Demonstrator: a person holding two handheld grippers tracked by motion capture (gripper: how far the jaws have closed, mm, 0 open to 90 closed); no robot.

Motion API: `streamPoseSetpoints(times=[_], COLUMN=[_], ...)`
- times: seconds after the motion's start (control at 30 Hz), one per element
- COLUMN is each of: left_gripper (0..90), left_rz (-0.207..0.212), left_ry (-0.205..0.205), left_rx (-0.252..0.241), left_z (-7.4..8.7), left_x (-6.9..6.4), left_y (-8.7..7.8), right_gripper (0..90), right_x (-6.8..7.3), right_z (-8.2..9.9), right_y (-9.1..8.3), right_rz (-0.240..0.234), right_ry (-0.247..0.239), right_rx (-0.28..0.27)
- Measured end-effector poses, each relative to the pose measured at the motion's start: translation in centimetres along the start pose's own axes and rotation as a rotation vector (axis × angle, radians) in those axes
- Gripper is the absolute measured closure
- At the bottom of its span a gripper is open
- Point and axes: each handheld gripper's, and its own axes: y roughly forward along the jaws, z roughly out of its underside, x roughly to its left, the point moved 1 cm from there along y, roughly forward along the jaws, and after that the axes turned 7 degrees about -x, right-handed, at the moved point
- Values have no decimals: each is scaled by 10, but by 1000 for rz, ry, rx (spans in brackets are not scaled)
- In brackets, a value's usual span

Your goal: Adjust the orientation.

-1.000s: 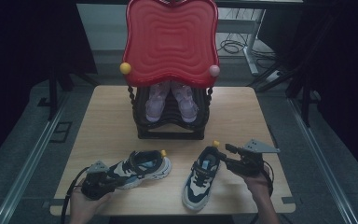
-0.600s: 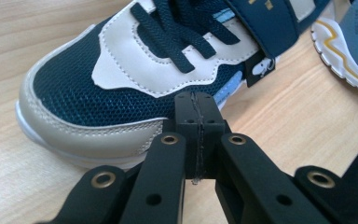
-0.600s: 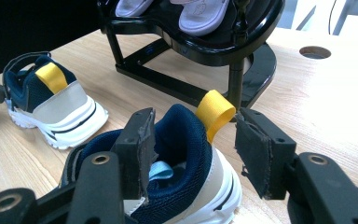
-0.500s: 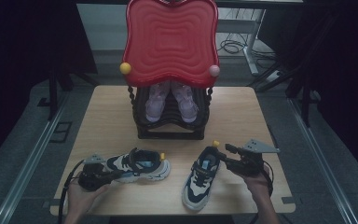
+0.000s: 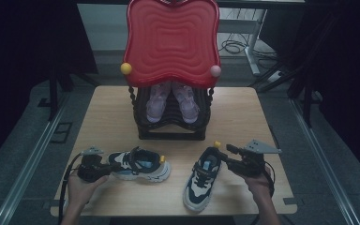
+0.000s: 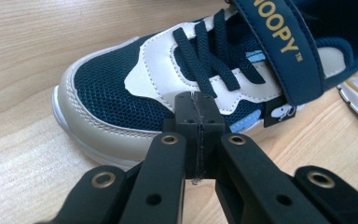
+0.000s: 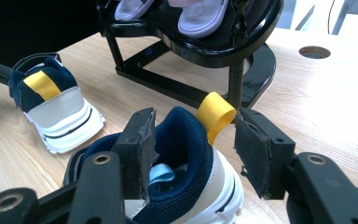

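Left hand-held gripper (image 6: 196, 135) advanced to navy-white mesh sneaker (image 5: 138, 165) toe, jaws closed, empty; right hand-held gripper (image 7: 193, 154) wide open astride second navy-white sneaker (image 7: 186, 158) heel; neither lifted.

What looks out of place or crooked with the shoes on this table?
The two navy sneakers are mismatched in direction: the left sneaker lies crosswise, while the right sneaker points roughly toward the person. The pink sandals sit neatly paired on the black rack.

Each hand carried a black claw. The left claw (image 6: 196, 135) had angular matte-black arms set with brass-ringed rivets and small plain holes, ending in blocky pads. The right claw (image 7: 193, 149) was built alike, its pad faces worn and ragged at the edges. A grey three-cornered plate (image 5: 262, 147) topped it, and black cables (image 5: 65, 187) trailed from both claws.
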Motion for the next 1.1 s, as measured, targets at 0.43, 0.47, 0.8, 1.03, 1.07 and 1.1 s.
streamPoseSetpoints(times=[0.43, 0.47, 0.8, 1.03, 1.07, 1.1], left_gripper=[900, 900, 900, 900, 900, 900], left_rz=[-60, -67, -118, -109, -109, -109], left_ry=[10, 1, -36, -50, -51, -52], left_rx=[13, 9, 14, 10, 11, 12], left_z=[10, 12, 10, 0, -2, -3], left_x=[4, 7, 24, 32, 33, 34], left_y=[-11, -13, -11, -3, -2, 0], right_gripper=[486, 487, 487, 487, 487, 487], right_x=[-2, -2, -3, -5, -5, -5], right_z=[1, 0, 1, 0, 0, 0], right_y=[0, -1, -1, -3, -3, -3], right_rz=[7, 10, 15, 17, 18, 17], right_ry=[4, 9, 14, 18, 17, 17], right_rx=[-5, -6, -7, -10, -10, -10])
